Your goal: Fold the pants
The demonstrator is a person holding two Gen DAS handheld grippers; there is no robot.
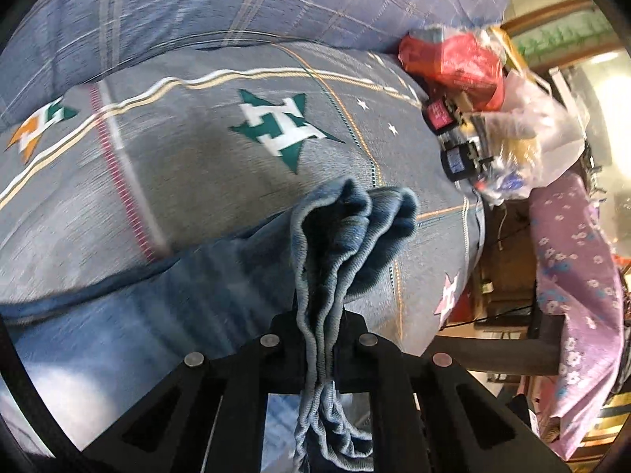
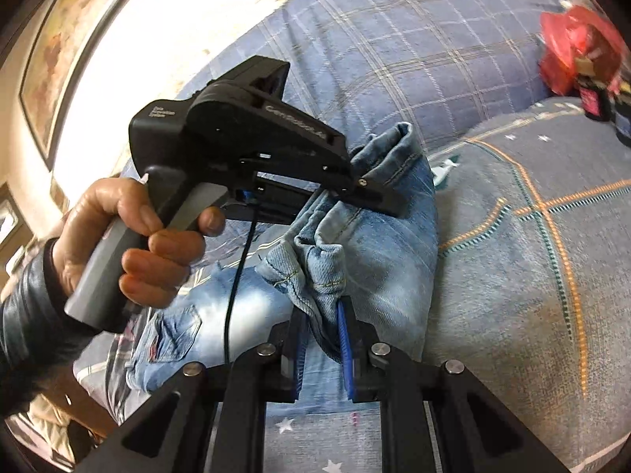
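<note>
Light blue jeans [image 2: 378, 244] lie partly folded on a grey patterned bedspread [image 2: 532, 276]. My left gripper [image 1: 317, 315] is shut on bunched hem layers of the jeans [image 1: 339, 236], which stick up past its fingers. In the right wrist view the left gripper [image 2: 366, 193] is held by a hand and clamps the jeans' upper end. My right gripper [image 2: 321, 327] with blue pads [image 2: 345, 347] is shut on another folded edge of the jeans just below it.
A blue plaid pillow [image 1: 276, 0] lies at the bed's far side. Red and clear plastic bags [image 1: 457, 63] and small dark jars [image 1: 457, 161] sit at the bed's edge. A purple floral cloth [image 1: 572, 268] hangs off to the right.
</note>
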